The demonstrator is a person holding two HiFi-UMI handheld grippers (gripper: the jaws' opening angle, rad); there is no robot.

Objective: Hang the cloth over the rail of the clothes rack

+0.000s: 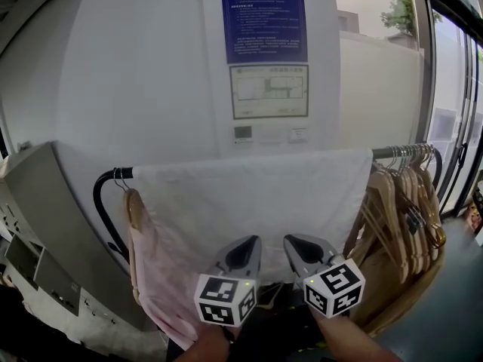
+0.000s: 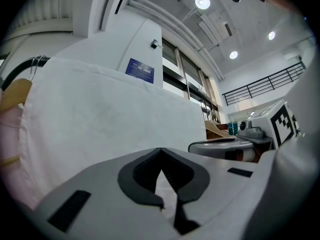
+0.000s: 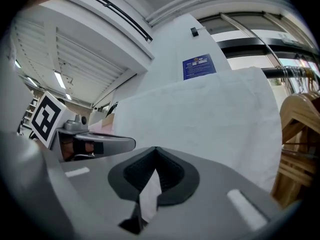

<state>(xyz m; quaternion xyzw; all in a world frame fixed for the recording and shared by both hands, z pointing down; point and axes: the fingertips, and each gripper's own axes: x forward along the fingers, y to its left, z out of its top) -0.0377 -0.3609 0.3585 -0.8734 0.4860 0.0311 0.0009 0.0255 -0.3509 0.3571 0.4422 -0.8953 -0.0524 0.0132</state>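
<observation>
Holding the bottom edge of the white cloth (image 1: pixel 249 194) with both tongs, low in the middle of the head view. The left tongs (image 1: pixel 251 241) are closed, and their own view shows a sliver of white fabric caught between the dark pads (image 2: pixel 137 176), so that one's clamped on the cloth. Same deal with the right tongs (image 1: pixel 293 241): jaws together, with a little fold of the cloth poking out between them in the right gripper view. The two tongs sit just beside each other, tips pointing up into the frame, and the marker cubes (image 1: pixel 225 299) are down near the bottom edge.

The cloth itself is already draped over the rail (image 1: pixel 392 152) of the rack (image 1: pixel 99 202) and hangs down flat across the centre of the frame, covering most of the rail. Only the shiny bit on the right and the black curved end on the left are showing.

On the right side of the frame a bunch of wooden hangers (image 1: pixel 404 202) hangs on the rail, right up against the cloth's edge. At lower left there's a pink garment (image 1: pixel 155 277) on its own hanger, just beside the cloth's left edge. Behind it all is a white wall (image 1: pixel 151 74) with a blue notice (image 1: pixel 263 17) at top centre and a framed plan (image 1: pixel 269 90) under it.
</observation>
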